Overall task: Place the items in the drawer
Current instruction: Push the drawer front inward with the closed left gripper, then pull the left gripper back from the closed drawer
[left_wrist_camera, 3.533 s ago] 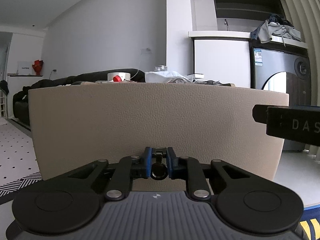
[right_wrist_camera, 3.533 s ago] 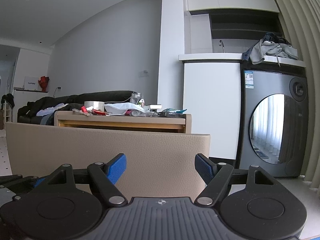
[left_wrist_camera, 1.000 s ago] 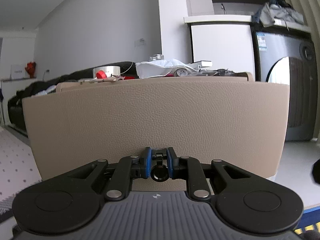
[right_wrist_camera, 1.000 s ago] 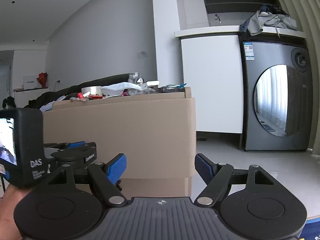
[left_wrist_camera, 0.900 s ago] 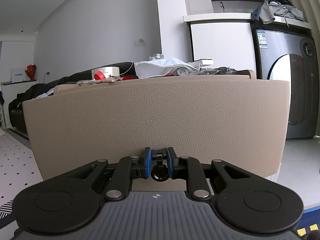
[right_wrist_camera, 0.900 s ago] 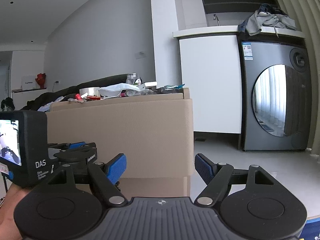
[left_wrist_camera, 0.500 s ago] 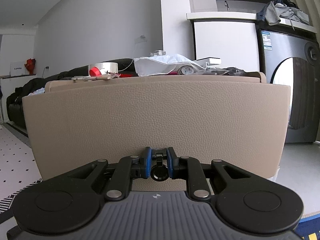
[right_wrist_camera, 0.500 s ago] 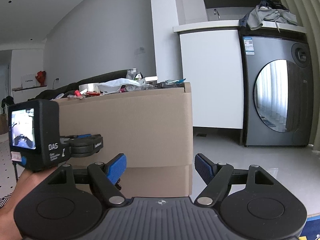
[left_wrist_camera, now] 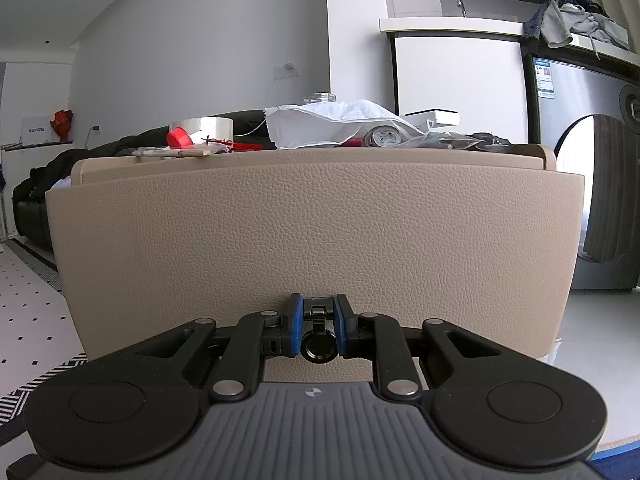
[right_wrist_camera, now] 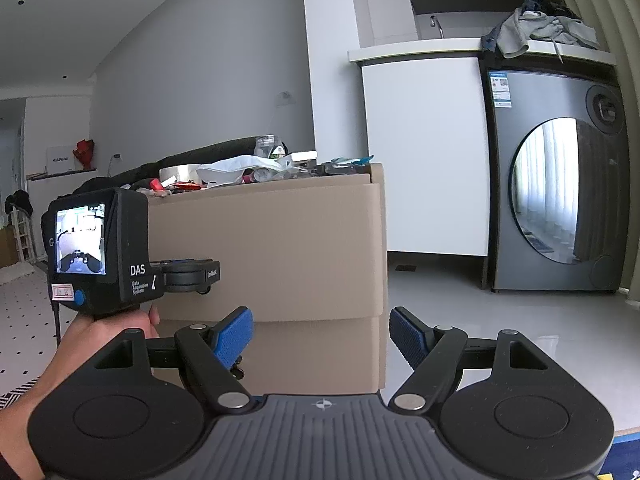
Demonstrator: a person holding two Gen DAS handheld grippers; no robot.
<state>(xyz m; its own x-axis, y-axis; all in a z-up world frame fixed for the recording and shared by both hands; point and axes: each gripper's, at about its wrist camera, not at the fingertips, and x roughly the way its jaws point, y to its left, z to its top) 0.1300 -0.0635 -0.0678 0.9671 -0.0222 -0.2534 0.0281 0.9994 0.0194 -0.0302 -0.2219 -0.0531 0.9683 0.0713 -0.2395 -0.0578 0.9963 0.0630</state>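
Observation:
The beige leather-textured drawer front [left_wrist_camera: 316,232] fills the left wrist view. My left gripper [left_wrist_camera: 318,322] is shut on the drawer's black ring pull [left_wrist_camera: 319,346] at the front's lower middle. In the right wrist view the drawer front [right_wrist_camera: 280,248] stands only slightly proud of the cabinet side. A hand [right_wrist_camera: 92,340] holds the left gripper's camera unit [right_wrist_camera: 100,252] against it. My right gripper [right_wrist_camera: 321,334] hangs open and empty, low by the cabinet's right corner. Loose items lie on the cabinet top: a tape roll [left_wrist_camera: 208,126], a red cap [left_wrist_camera: 179,138] and a white bag [left_wrist_camera: 336,124].
A grey washing machine [right_wrist_camera: 556,184] with clothes piled on top stands at the right, beside a white cabinet [right_wrist_camera: 424,152]. A dark sofa [left_wrist_camera: 36,196] lies behind on the left. Pale floor [right_wrist_camera: 480,320] stretches to the right of the cabinet.
The drawer front has gone from well out of the cabinet to nearly flush with it, the left gripper moving forward with the ring pull. The right gripper stayed open and drew back to the right.

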